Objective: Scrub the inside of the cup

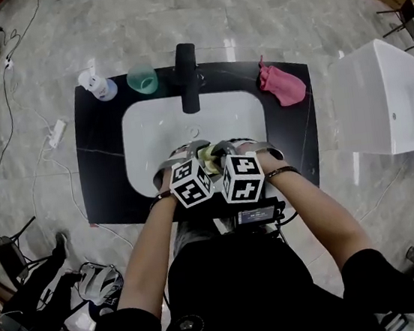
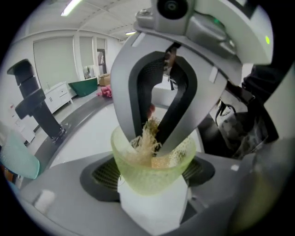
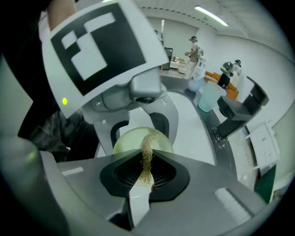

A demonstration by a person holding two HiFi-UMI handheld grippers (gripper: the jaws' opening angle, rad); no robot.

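Right tongs (image 3: 146,156) pinch scrubber (image 3: 147,142); cup (image 3: 127,140) mostly hidden.

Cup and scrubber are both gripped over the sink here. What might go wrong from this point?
The right gripper pinches only a thin tuft of the scrubber, which may pull free during scrubbing. Its jaws reach inside the cup, so pushing sideways could lever the cup out of the left gripper into the sink.
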